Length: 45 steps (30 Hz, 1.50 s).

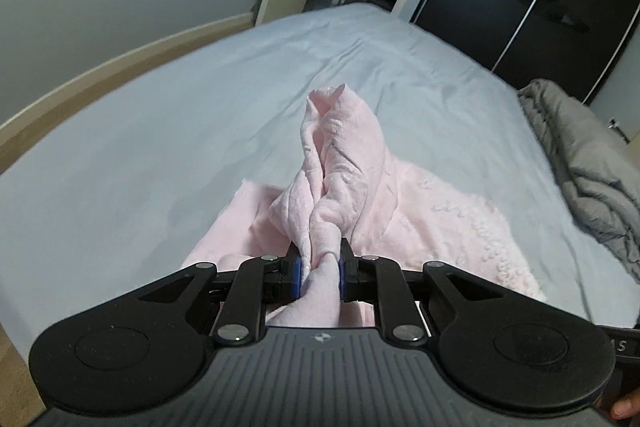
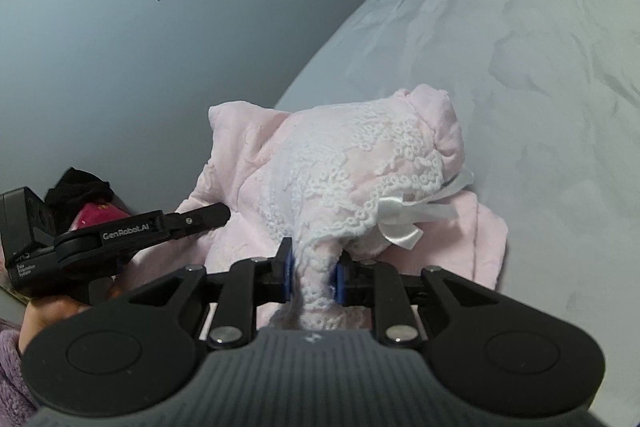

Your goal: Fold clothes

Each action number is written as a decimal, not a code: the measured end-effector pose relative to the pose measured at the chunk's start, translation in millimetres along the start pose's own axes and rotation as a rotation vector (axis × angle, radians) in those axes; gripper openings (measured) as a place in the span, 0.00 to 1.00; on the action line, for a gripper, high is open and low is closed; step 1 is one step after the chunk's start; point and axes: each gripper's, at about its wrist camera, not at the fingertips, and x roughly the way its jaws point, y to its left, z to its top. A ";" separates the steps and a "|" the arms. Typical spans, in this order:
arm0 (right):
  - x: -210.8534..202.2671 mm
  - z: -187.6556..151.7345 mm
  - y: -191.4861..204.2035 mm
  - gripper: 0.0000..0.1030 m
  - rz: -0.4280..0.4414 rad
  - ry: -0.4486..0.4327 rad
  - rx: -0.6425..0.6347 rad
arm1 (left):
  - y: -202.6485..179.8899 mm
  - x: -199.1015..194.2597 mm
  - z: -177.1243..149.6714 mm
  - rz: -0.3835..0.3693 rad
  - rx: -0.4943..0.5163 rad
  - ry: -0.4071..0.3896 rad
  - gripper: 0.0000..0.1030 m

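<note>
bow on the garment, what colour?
White satin bow on the pale pink garment, beside white lace trim; clearest in the right wrist view.

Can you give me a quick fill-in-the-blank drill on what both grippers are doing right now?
1. The left gripper is shut on a ____ garment.
2. The garment lies on a pale blue ____.
3. In the right gripper's view, the pinched fabric carries white ____ trim.
4. A white ____ sits on the garment's trim, near the right gripper.

Missing words: pink; bed; lace; bow

Black gripper (image 2: pixel 312 273) with blue pads, fuzzy purple sleeve (image 2: pixel 12 367).
</note>
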 end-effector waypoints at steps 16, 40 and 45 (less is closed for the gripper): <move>-68.0 -2.8 16.2 0.48 -0.190 -0.225 -0.233 | -18.5 -72.1 -6.4 0.155 0.097 -0.232 0.41; 62.9 1.6 16.4 0.47 -0.221 -0.149 -0.405 | -0.1 34.1 -12.4 0.179 0.081 0.048 0.23; 50.4 5.7 20.0 0.48 -0.214 -0.146 -0.406 | -8.5 19.6 -13.5 0.185 0.133 -0.008 0.23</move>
